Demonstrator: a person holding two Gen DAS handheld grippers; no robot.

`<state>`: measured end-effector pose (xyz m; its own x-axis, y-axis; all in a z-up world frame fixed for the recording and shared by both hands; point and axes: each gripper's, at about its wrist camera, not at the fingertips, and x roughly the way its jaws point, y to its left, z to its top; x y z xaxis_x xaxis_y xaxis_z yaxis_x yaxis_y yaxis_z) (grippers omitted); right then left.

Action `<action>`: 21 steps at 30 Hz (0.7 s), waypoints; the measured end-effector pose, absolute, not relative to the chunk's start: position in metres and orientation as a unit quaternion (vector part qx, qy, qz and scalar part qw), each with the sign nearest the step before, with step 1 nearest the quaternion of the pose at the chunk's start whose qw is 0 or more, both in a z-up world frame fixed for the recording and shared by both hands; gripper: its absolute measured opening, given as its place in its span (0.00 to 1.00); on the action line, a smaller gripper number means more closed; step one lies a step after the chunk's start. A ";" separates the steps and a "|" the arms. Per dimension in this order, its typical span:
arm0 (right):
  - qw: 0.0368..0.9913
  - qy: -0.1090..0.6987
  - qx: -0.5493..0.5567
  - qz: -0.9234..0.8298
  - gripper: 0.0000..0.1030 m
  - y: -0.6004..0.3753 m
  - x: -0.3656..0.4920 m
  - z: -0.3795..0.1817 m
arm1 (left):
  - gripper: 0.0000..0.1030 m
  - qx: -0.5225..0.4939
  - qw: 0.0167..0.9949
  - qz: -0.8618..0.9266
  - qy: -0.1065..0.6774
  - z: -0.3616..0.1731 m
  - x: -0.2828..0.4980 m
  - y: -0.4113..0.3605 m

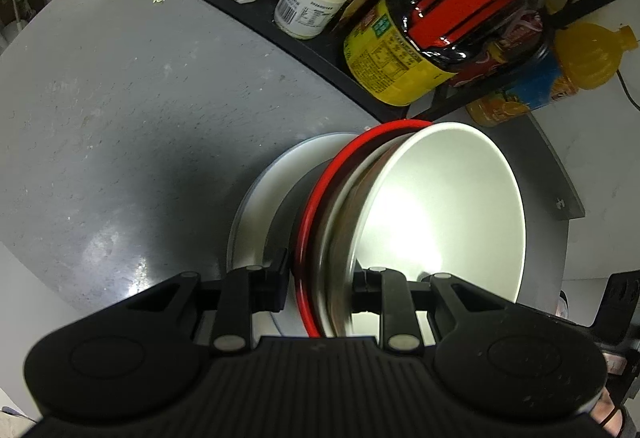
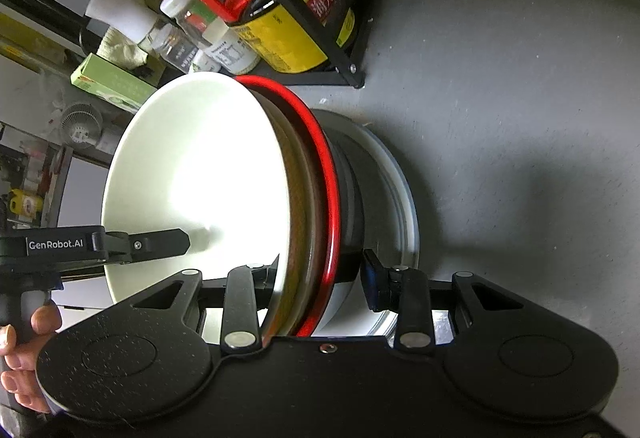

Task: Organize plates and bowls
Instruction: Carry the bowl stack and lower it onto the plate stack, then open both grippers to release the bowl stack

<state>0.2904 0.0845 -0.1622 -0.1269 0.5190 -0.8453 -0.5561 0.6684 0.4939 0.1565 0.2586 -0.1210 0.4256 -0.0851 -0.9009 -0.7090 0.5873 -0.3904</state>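
The stack of nested bowls stands at the heart of things: a white bowl on top, a brown-sided bowl under it, then a red-rimmed bowl, all sitting on a white plate that rests on the grey table. In both wrist views the stack shows tilted, its rims running away from the cameras, so the edge-on rim line is the axis that matters here.

The left hand-held gripper straddles the near rims of the stack: one finger lies outside the red rim, over the plate, the other inside the white bowl. Its jaws look closed onto the bundled rims, pinching the bowls together.

The right hand-held gripper straddles the rims at another point on the stack, one finger inside the white bowl, the other outside the red-rimmed bowl, close by the dark wall. A visible gap remains there, so it reads as spread, not yet gripping. The other gripper's finger pokes into the bowl from the left of this view.

Beyond the stack, a black rack holds sauce bottles and jars; an orange juice bottle stands at the far right.

I judge that the left holds the bowls, and the right needs only to close straight ahead.
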 end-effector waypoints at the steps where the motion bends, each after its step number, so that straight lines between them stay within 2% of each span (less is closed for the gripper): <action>1: 0.660 0.632 -0.016 0.406 0.33 0.085 0.290 -0.164 | 0.24 -0.403 0.741 0.209 0.495 -0.123 0.157 0.259; 6: 0.659 0.638 -0.009 0.397 0.34 0.083 0.291 -0.165 | 0.27 -0.404 0.744 0.200 0.493 -0.124 0.163 0.261; 10: 0.653 0.643 -0.008 0.399 0.43 0.084 0.288 -0.167 | 0.27 -0.404 0.740 0.192 0.503 -0.122 0.167 0.262; 17: 0.667 0.630 -0.002 0.398 0.45 0.082 0.287 -0.164 | 0.32 -0.367 0.755 0.185 0.511 -0.116 0.177 0.259; 21: 0.685 0.604 -0.004 0.408 0.64 0.081 0.283 -0.151 | 0.45 -0.348 0.771 0.178 0.503 -0.105 0.181 0.261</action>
<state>0.2830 0.0809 -0.1514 -0.0628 0.5534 -0.8305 -0.5632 0.6674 0.4872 0.1807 0.2609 -0.1054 0.4302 -0.0752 -0.8996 -0.6244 0.6949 -0.3567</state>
